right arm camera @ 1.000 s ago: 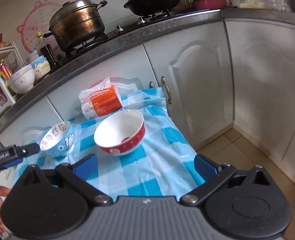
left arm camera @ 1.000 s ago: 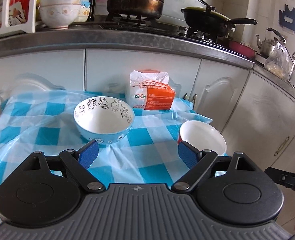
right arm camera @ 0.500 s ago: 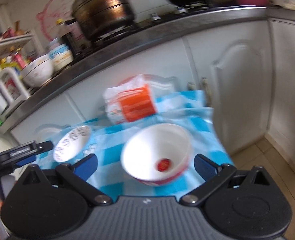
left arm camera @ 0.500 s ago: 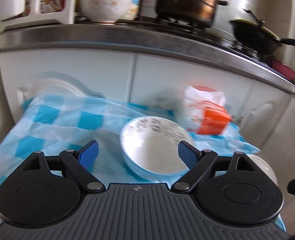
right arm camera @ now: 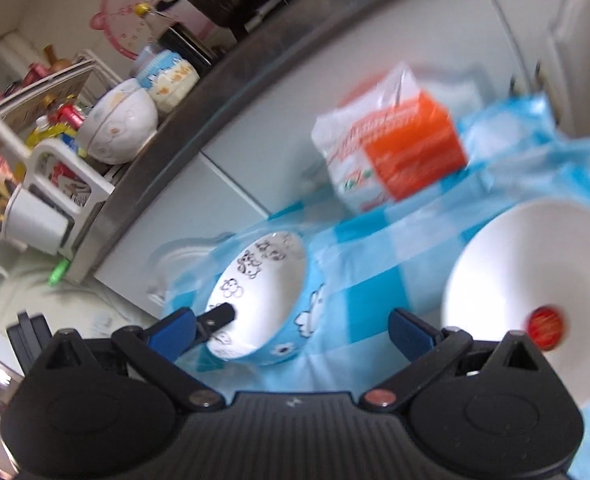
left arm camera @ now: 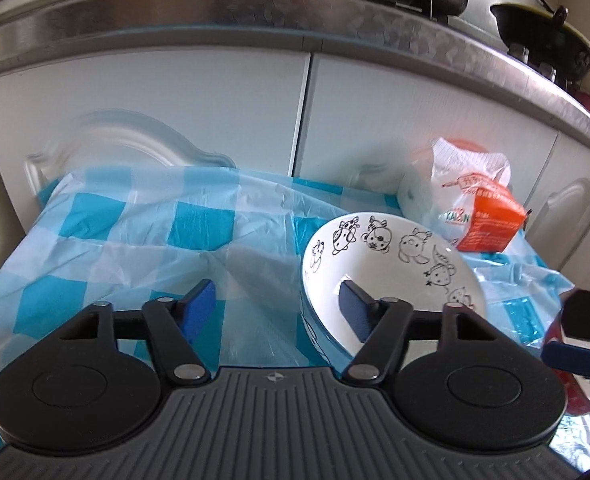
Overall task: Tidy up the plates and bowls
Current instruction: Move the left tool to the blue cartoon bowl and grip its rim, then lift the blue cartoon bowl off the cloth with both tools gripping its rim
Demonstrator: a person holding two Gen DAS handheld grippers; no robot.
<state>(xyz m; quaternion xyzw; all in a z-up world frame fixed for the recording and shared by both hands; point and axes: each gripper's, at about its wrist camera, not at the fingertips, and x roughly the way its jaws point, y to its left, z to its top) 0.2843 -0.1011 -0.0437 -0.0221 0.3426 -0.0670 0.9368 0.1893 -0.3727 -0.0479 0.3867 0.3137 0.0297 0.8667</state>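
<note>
A blue bowl with cartoon animals point(left arm camera: 399, 264) stands on the blue checked cloth point(left arm camera: 135, 240). My left gripper point(left arm camera: 277, 308) is open, its right finger inside the bowl and its left finger outside, straddling the near-left rim. The bowl also shows in the right wrist view point(right arm camera: 263, 300). A red bowl with a white inside point(right arm camera: 543, 292) stands to its right. My right gripper point(right arm camera: 291, 328) is open, low over the cloth between the two bowls, its right finger near the red bowl's rim. The red bowl's edge point(left arm camera: 575, 392) shows at the left wrist view's right edge.
An orange and white packet point(left arm camera: 475, 216) lies at the back of the cloth against white cabinet doors point(left arm camera: 175, 120). Above, the steel counter point(left arm camera: 255, 12) carries a pot, a wok, bowls point(right arm camera: 119, 128) and a rack.
Both grippers have moved down and closer to the bowls. The left gripper shifted left and its right finger went into the blue bowl. The right gripper tilted and swung left of the red bowl.
</note>
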